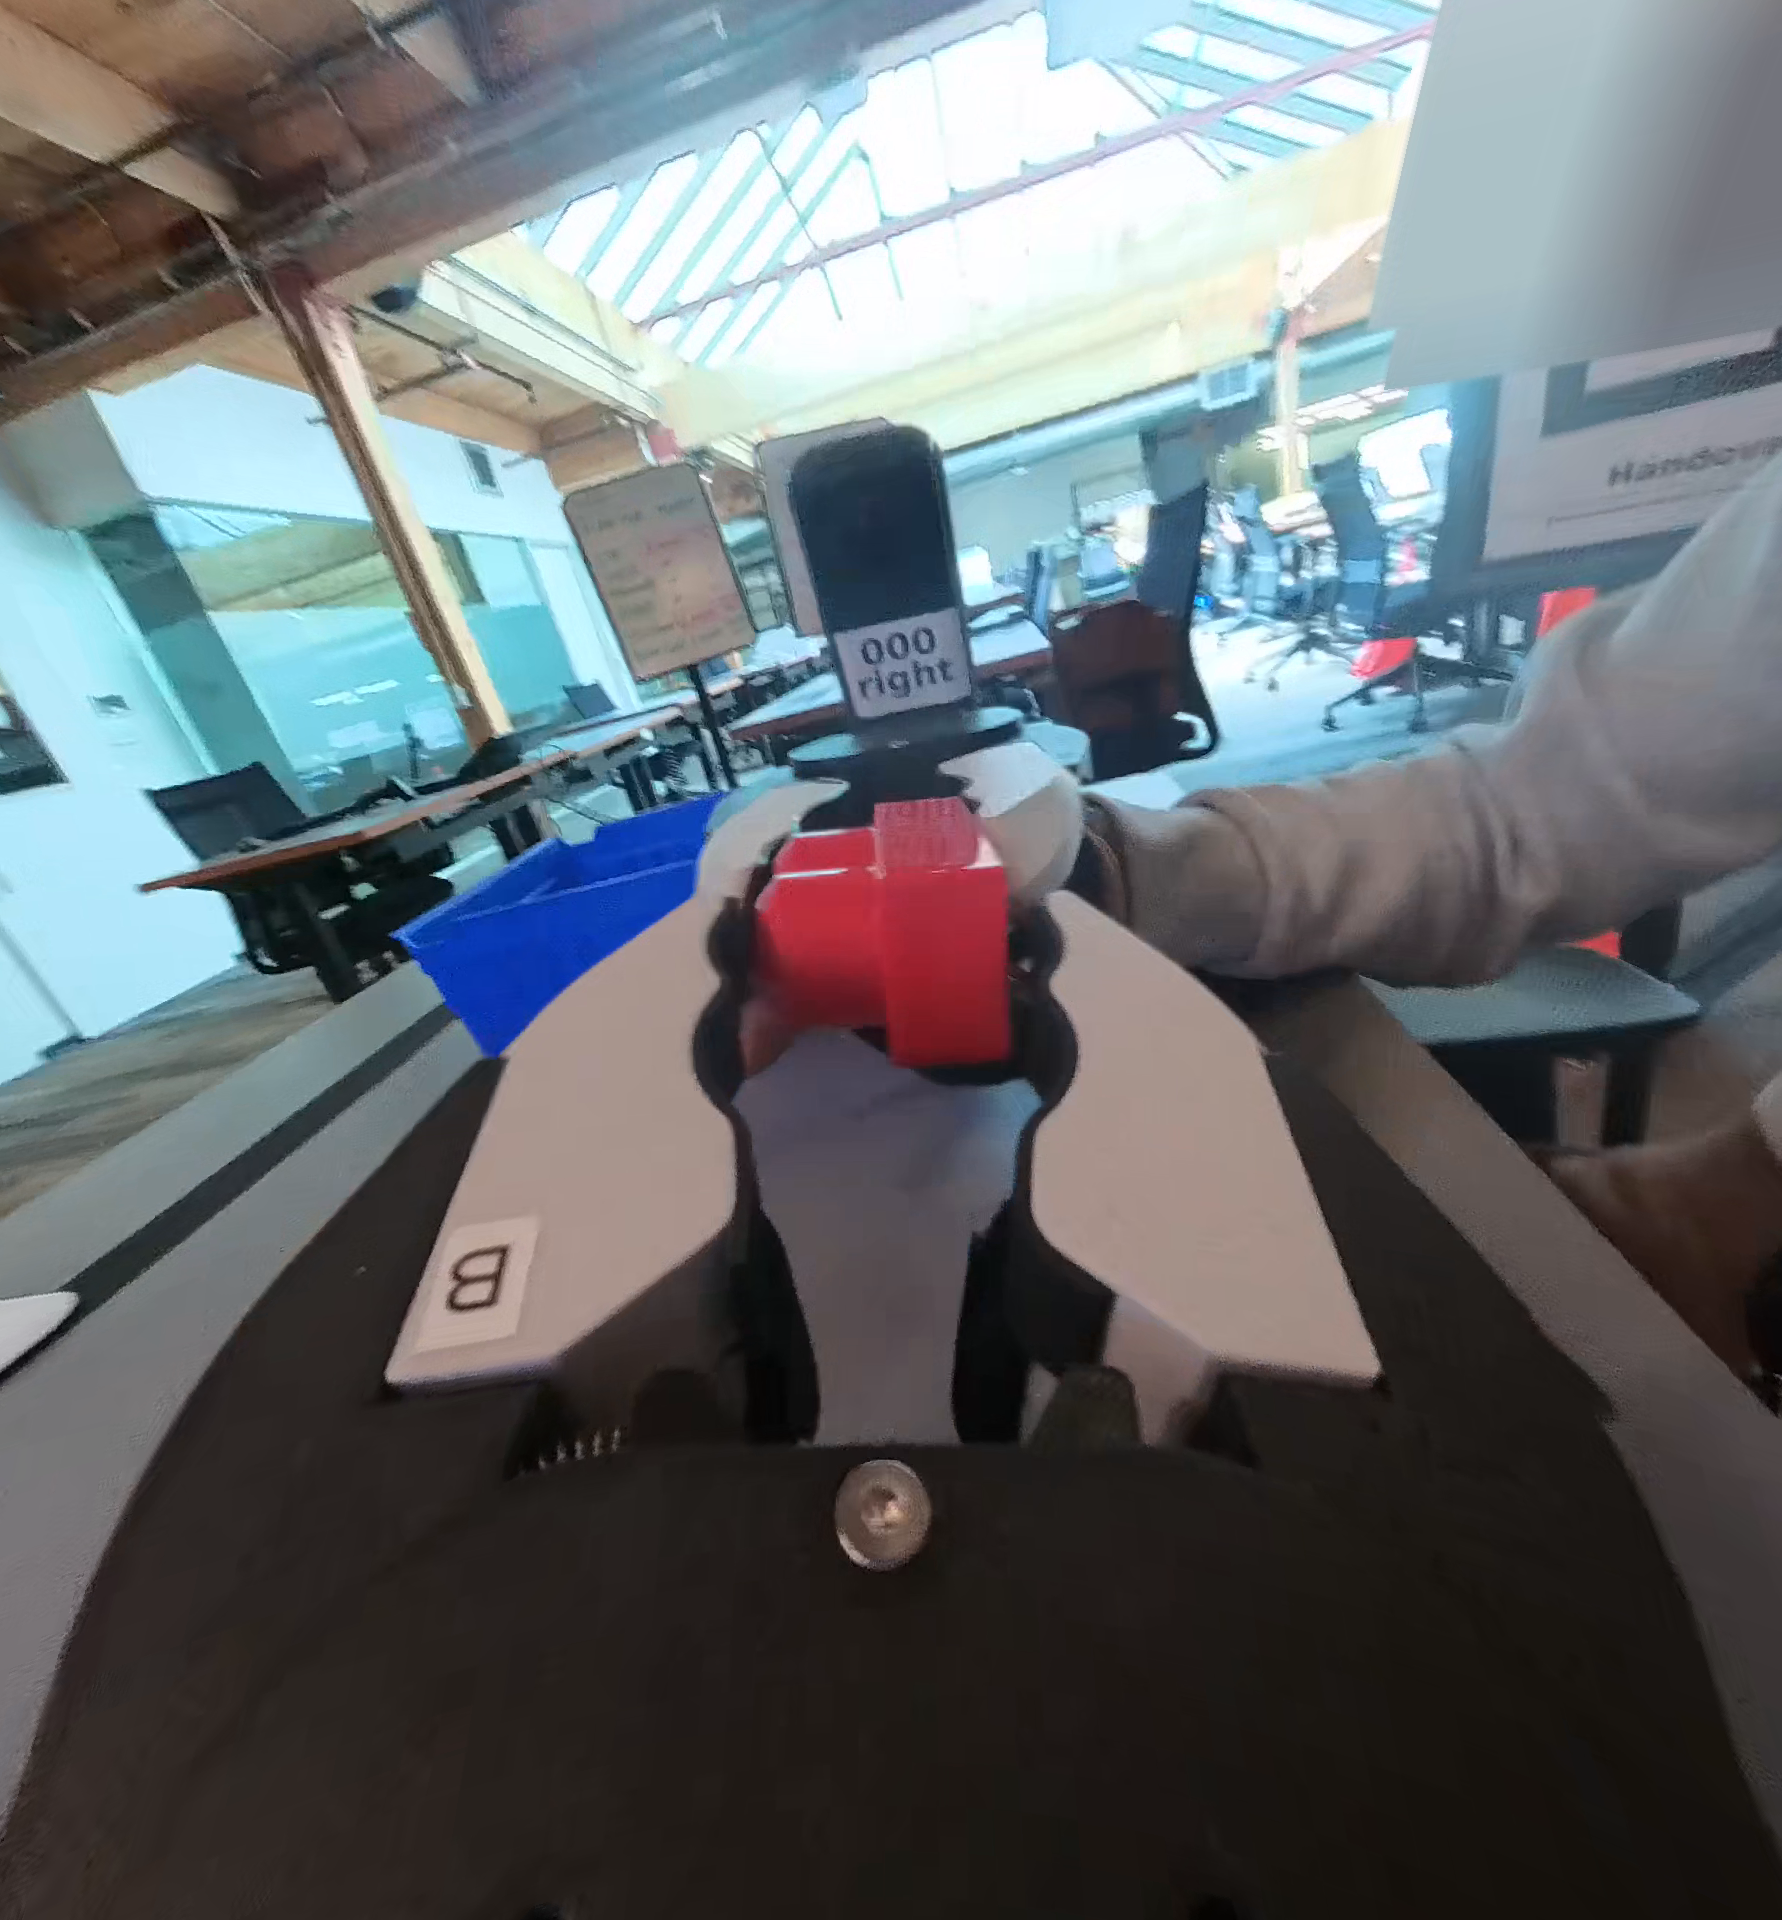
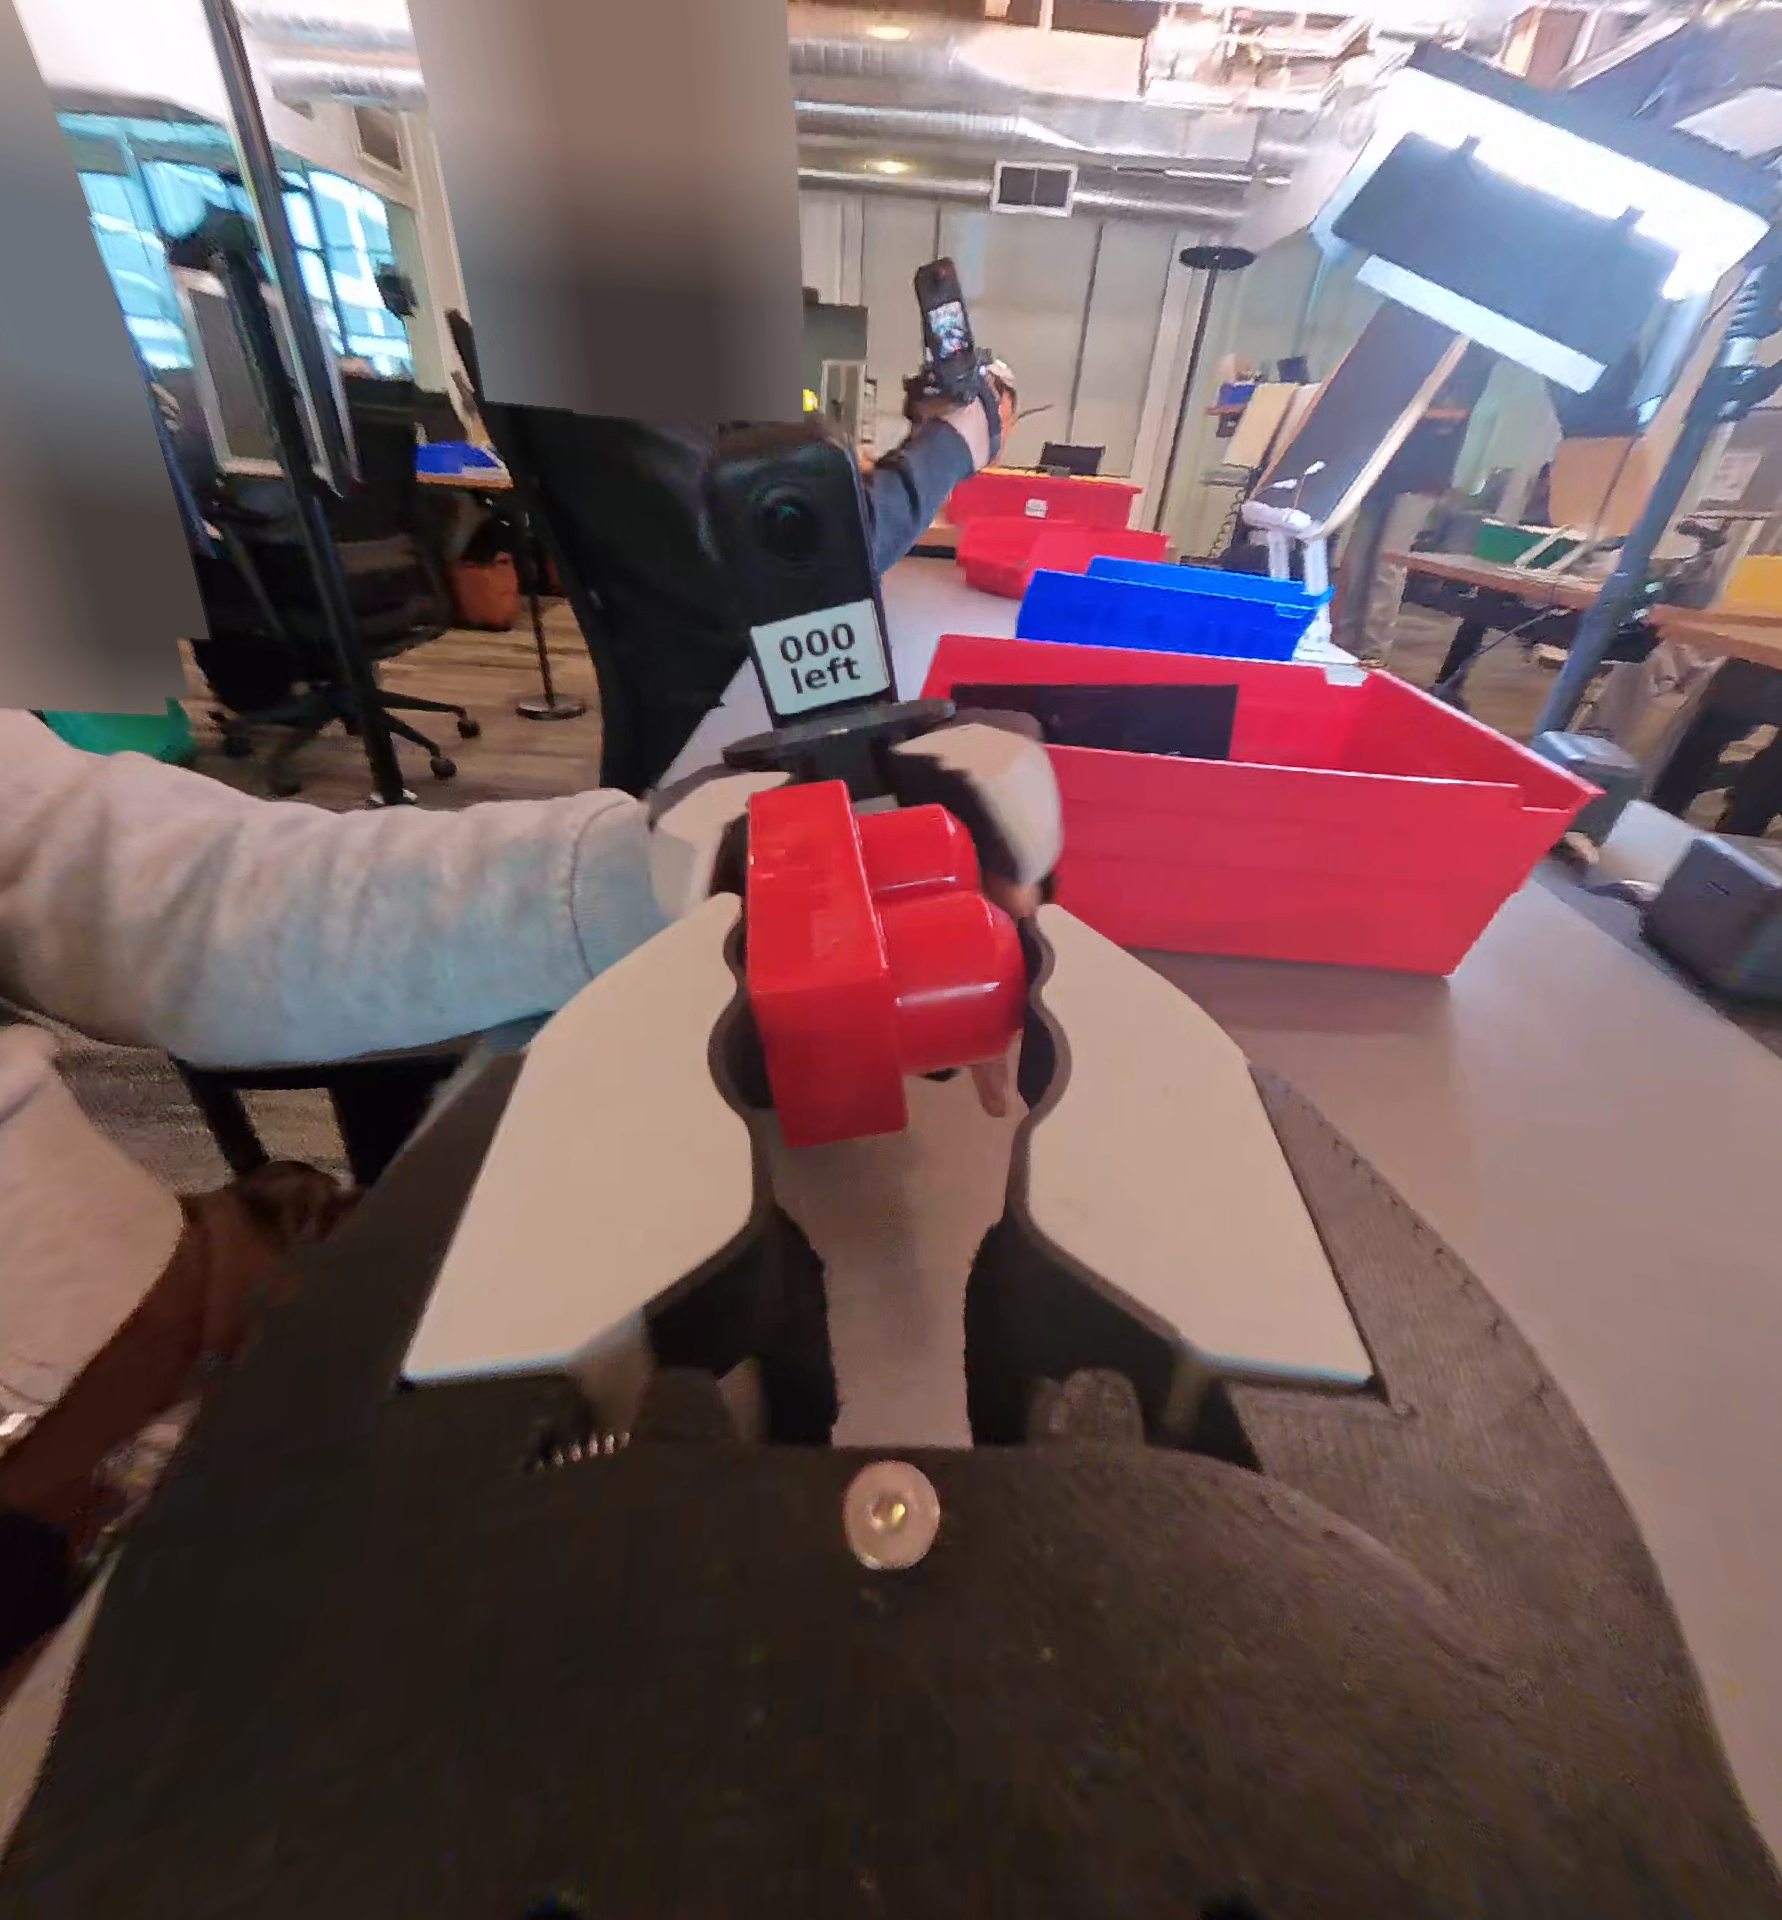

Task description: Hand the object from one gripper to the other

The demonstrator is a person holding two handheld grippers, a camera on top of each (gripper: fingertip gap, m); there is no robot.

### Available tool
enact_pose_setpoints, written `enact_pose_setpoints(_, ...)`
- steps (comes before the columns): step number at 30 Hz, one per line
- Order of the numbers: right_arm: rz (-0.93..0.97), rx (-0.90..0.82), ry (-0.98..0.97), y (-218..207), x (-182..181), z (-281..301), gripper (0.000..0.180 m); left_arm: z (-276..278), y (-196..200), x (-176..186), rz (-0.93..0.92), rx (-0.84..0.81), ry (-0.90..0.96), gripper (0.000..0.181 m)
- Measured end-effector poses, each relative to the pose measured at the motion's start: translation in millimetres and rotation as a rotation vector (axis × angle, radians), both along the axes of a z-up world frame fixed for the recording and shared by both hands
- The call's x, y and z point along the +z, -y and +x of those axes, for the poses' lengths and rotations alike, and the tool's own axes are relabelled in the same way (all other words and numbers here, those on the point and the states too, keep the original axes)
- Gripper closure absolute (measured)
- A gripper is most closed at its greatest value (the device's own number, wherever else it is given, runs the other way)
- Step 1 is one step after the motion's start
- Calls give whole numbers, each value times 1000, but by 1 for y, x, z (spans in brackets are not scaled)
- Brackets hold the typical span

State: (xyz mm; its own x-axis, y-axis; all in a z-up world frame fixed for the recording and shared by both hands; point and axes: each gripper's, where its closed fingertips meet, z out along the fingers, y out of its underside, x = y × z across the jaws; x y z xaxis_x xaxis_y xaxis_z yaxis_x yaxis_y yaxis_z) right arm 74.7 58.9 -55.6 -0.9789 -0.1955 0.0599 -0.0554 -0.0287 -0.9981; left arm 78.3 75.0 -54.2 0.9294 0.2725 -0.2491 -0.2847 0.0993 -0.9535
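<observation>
- The red block (image 1: 882, 940) hangs in the air above the table (image 2: 1489, 1143), between two grippers that face each other, so it can pass across
- The left gripper (image 1: 882, 966) presses both fingers on the block's sides; the right gripper (image 2: 882, 987) does the same, so both seem closed on it
- I judge neither has let go yet
- The left view alone shows a blue bin (image 1: 554, 914); the right view alone shows a red bin (image 2: 1282, 831) and the block's rounded studs
</observation>
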Motion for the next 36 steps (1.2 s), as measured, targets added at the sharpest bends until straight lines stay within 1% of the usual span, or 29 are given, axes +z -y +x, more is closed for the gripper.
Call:
enact_pose_setpoints(3, -22, -23, -54, -1, 2, -1, 133, 1, 0, -2, 6, -41, 72, 135)
enact_pose_setpoints(6, -79, -46, -110, 0, 6, -2, 132, 0, 2, 0, 15, -39, 83, 135)
enact_pose_setpoints(7, -120, -79, -171, 0, 10, -3, 127, 0, 4, 1, 20, -46, 104, 135)
enact_pose_setpoints(8, -171, -119, -259, -1, 14, -4, 118, 2, 5, 2, 33, -70, 139, 135)
enact_pose_setpoints(9, -216, -153, -366, -3, 18, -4, 105, 1, 7, 4, 62, -88, 186, 135)
enact_pose_setpoints(11, -222, -195, -582, -5, 16, 0, 98, 4, 12, 10, 122, -153, 281, 136)
enact_pose_setpoints(13, -163, -210, -738, -2, 5, 3, 95, 4, 18, 15, 180, -204, 360, 136)
enact_pose_setpoints(15, -142, -226, -822, 2, 0, 5, 97, 5, 19, 14, 186, -245, 432, 136)
enact_pose_setpoints(18, -138, -245, -923, 5, -2, 7, 104, 7, 11, 0, 110, -266, 505, 136)
enact_pose_setpoints(20, -131, -248, -962, 5, -3, 8, 121, 9, 7, -6, 71, -278, 528, 135)
enact_pose_setpoints(22, -95, -257, -956, 5, -5, 5, 137, 6, 7, -5, 88, -261, 524, 135)
enact_pose_setpoints(24, -60, -260, -879, 4, -5, 1, 138, 4, 8, 0, 110, -223, 440, 132)
enact_pose_setpoints(26, -58, -239, -718, 2, -1, -2, 138, 4, 9, 8, 135, -153, 258, 118)
enact_pose_setpoints(28, -34, -201, -521, 0, -1, -6, 138, 6, 10, 13, 120, -106, 147, 117)
enact_pose_setpoints(30, -24, -143, -342, -2, 0, -5, 139, 7, 9, 13, 112, -98, 120, 121)
enact_pose_setpoints(32, -16, -97, -243, -3, 0, -3, 139, 7, 7, 10, 90, -98, 107, 127)
enact_pose_setpoints(34, -3, -78, -221, -2, -2, -1, 139, 6, 5, 6, 61, -80, 97, 131)
enact_pose_setpoints(36, 16, -72, -220, -1, -5, 0, 139, 5, 3, 1, 22, -71, 87, 141)
